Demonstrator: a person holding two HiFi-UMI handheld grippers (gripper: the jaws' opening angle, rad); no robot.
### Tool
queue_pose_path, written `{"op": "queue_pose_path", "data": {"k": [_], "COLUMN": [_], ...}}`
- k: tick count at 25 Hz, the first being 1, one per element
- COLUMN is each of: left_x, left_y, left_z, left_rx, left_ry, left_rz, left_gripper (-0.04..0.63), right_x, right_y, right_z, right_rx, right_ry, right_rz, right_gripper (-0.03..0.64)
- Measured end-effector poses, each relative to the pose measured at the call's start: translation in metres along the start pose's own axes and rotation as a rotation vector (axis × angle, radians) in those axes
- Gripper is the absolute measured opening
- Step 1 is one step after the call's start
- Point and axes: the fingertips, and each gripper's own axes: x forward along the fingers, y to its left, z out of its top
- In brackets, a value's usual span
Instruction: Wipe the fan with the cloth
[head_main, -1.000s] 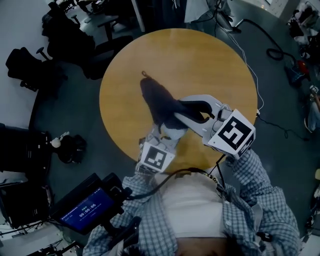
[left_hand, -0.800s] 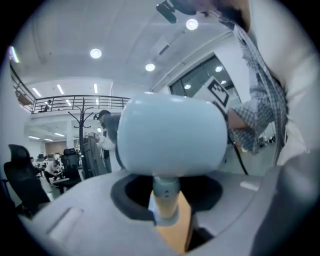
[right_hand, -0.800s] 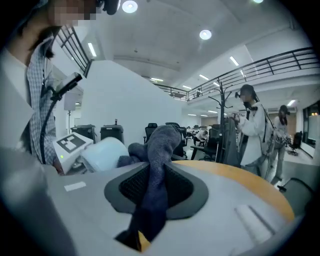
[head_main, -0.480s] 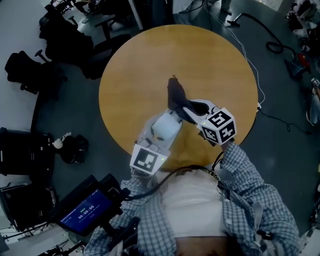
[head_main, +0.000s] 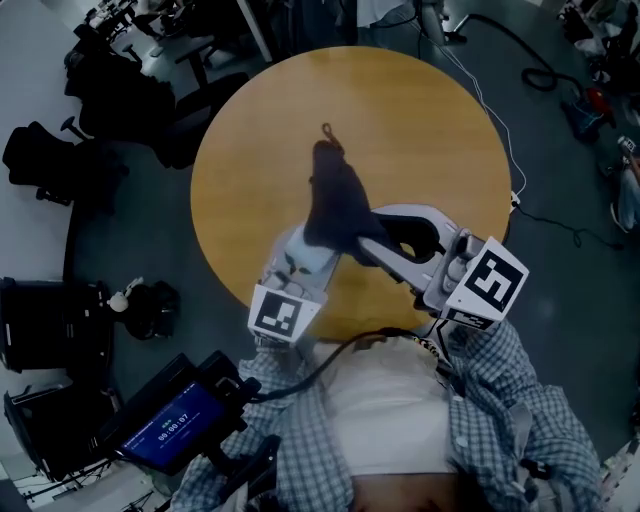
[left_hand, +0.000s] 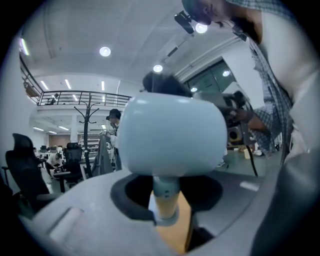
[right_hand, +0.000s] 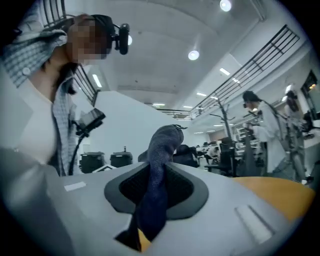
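My left gripper (head_main: 291, 277) is shut on the stem of a small pale blue fan (head_main: 308, 254), held above the near edge of the round wooden table (head_main: 430, 130). In the left gripper view the fan's rounded head (left_hand: 170, 137) fills the middle, and its stem runs down between the left gripper (left_hand: 167, 212) jaws. My right gripper (head_main: 362, 238) comes in from the right, shut on a dark blue cloth (head_main: 335, 195). The cloth drapes over the fan's far side and hides part of it. In the right gripper view the cloth (right_hand: 159, 165) rises out of the right gripper (right_hand: 150, 205).
Office chairs (head_main: 120, 90) stand on the floor beyond the table's left. A white cable (head_main: 497, 135) runs past its right edge. A dark bag (head_main: 150, 300) lies on the floor at left, and a device with a lit screen (head_main: 170, 420) sits at bottom left.
The right gripper pulled in beside the fan with the cloth bunched, then drew back to the right. The cloth now lies spread over the fan again.
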Motion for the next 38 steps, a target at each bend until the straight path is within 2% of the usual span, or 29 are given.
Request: {"op": "queue_pose_path", "data": {"k": [2, 3, 6, 9, 12, 14, 16, 20, 23, 25, 27, 31, 35, 38], "left_x": [0.001, 0.002, 0.002, 0.002, 0.002, 0.001, 0.0, 0.0, 0.001, 0.004, 0.006, 0.001, -0.002, 0.01], "left_y": [0.001, 0.002, 0.002, -0.002, -0.018, -0.03, -0.039, -0.051, -0.06, -0.065, -0.063, -0.049, -0.041, -0.04], "left_z": [0.002, 0.002, 0.001, 0.01, 0.014, 0.017, 0.019, 0.021, 0.023, 0.023, 0.018, -0.004, -0.028, -0.058], "left_rx": [-0.002, -0.001, -0.011, -0.04, 0.027, 0.047, 0.052, 0.078, 0.081, 0.088, 0.085, 0.039, -0.009, 0.019], "left_ry": [-0.001, -0.001, -0.02, -0.051, -0.036, -0.047, -0.057, -0.063, -0.068, -0.068, -0.066, -0.012, 0.044, 0.083], "left_rz": [0.003, 0.005, 0.012, -0.002, -0.074, -0.12, -0.159, -0.223, -0.263, -0.28, -0.275, -0.219, -0.175, -0.175], "left_gripper": [0.137, 0.137, 0.137, 0.137, 0.137, 0.137, 0.137, 0.137, 0.138, 0.137, 0.138, 0.138, 0.138, 0.137], "right_x": [0.01, 0.012, 0.003, -0.007, -0.015, -0.016, -0.011, 0.015, 0.032, 0.04, 0.039, 0.01, -0.03, -0.054], "right_y": [0.022, 0.022, -0.002, -0.027, -0.046, -0.055, -0.055, -0.044, -0.046, -0.056, -0.076, -0.104, -0.1, -0.102], "right_z": [-0.002, -0.009, -0.032, -0.069, -0.102, -0.116, -0.117, -0.099, -0.106, -0.116, -0.128, -0.136, -0.152, -0.181], "right_rx": [-0.037, -0.03, 0.051, 0.075, 0.079, 0.026, -0.059, -0.209, -0.247, -0.241, -0.209, -0.067, 0.015, 0.101], "right_ry": [0.016, 0.027, 0.063, 0.155, 0.237, 0.304, 0.356, 0.434, 0.49, 0.517, 0.53, 0.494, 0.536, 0.574], "right_rz": [0.081, 0.08, -0.009, -0.082, -0.128, -0.133, -0.084, 0.091, 0.14, 0.108, 0.019, -0.163, -0.25, -0.302], "right_gripper": [0.087, 0.087, 0.087, 0.087, 0.087, 0.087, 0.087, 0.087, 0.087, 0.087, 0.087, 0.087, 0.087, 0.087]}}
